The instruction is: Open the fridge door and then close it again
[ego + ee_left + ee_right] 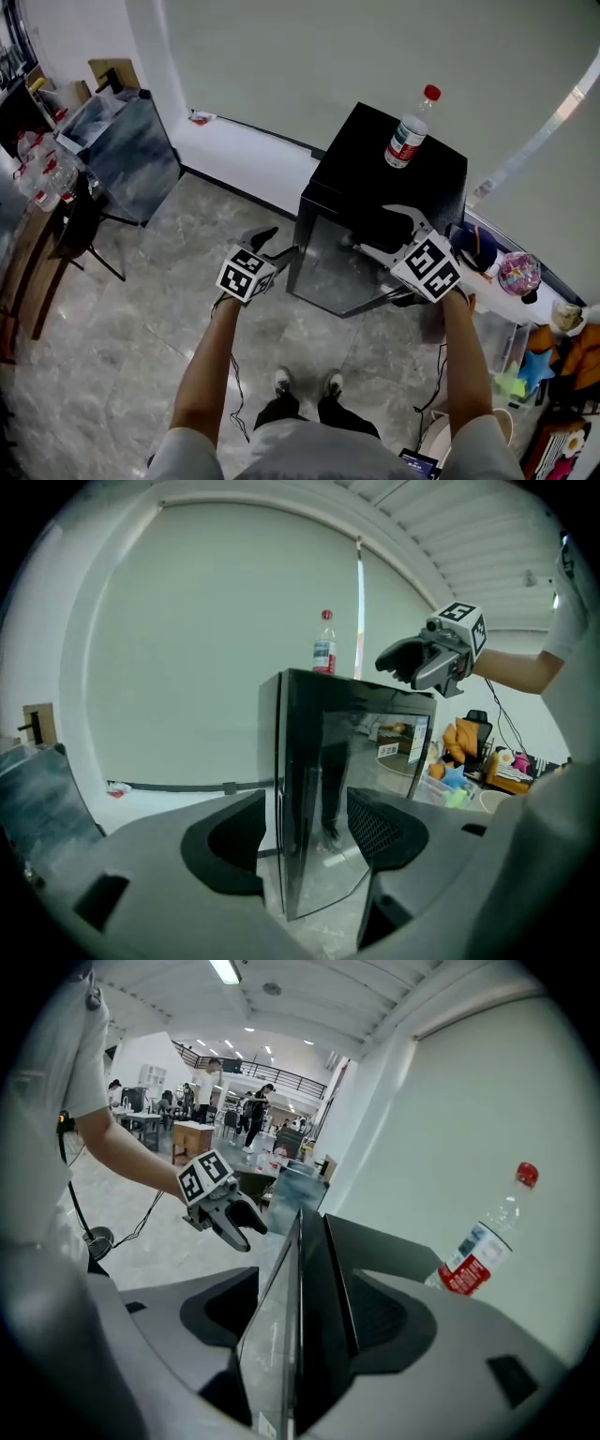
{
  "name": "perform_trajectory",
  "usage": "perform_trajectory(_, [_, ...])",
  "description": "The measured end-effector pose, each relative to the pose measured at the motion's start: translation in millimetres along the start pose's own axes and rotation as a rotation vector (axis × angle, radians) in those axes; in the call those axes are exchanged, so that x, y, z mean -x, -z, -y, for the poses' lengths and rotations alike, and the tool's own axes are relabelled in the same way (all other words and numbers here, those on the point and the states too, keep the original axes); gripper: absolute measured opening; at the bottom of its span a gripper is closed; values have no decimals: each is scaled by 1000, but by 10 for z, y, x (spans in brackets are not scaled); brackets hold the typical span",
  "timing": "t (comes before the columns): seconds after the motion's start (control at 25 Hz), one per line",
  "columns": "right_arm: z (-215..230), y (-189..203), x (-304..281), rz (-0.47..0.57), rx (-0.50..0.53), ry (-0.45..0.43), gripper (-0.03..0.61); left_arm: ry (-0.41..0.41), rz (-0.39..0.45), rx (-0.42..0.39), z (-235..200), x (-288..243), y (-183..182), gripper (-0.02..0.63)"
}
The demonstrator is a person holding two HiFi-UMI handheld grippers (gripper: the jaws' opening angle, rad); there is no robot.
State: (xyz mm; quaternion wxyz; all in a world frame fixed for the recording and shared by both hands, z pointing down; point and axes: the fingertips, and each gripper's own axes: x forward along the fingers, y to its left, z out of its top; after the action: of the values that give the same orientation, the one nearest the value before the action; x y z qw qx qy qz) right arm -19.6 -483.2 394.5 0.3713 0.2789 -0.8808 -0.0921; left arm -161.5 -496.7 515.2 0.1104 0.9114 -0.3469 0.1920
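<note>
Straddles the fridge door (328, 270) at its side with left hand-held gripper (279, 242), at its top with right hand-held gripper (375, 230); holds both open, gripping nothing

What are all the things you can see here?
fridge: one, black, by the wall
fridge door: one, dark glass, slightly open
water bottle: one, clear with red cap, on top of the fridge
ball: one, pink, right of the fridge
box: one, grey-blue, far left
left gripper: one, grey, jaws apart around the door's side edge
right gripper: one, grey, jaws apart around the door's top edge
</note>
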Motion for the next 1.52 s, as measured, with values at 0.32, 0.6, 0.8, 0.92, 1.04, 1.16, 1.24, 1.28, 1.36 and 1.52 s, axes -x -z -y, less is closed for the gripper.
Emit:
perform_trajectory(0.32, [-49, 6, -281, -57, 44, -48, 304, 98, -86, 7, -153, -549, 305, 255])
perform_trajectory(0.6, [-29, 68, -420, -89, 52, -38, 301, 162, -91, 19, -175, -799, 412, 255])
perform_trajectory(0.8, [10, 85, -453, -113, 81, -8, 284, 197, -93, 25, -111, -896, 452, 236])
perform_trajectory(0.92, [61, 106, -473, -138, 114, 35, 220, 192, -87, 29, -126, -931, 456, 212])
perform_trajectory(1.04, [87, 120, -485, -143, 115, 46, 201, 186, -89, 18, -160, -944, 462, 178])
perform_trajectory(1.16, [88, 118, -494, -153, 102, 32, 196, 192, -95, 10, -165, -942, 466, 172])
perform_trajectory(1.24, [82, 116, -497, -157, 97, 28, 195, 194, -98, 9, -164, -935, 471, 169])
perform_trajectory(1.28, [81, 115, -496, -158, 95, 28, 195, 194, -100, 9, -163, -932, 471, 169])
perform_trajectory(1.36, [82, 110, -493, -160, 92, 31, 195, 190, -103, 14, -159, -927, 468, 167])
perform_trajectory(1.52, [74, 111, -492, -169, 90, 29, 195, 171, -95, 37, -149, -915, 473, 166])
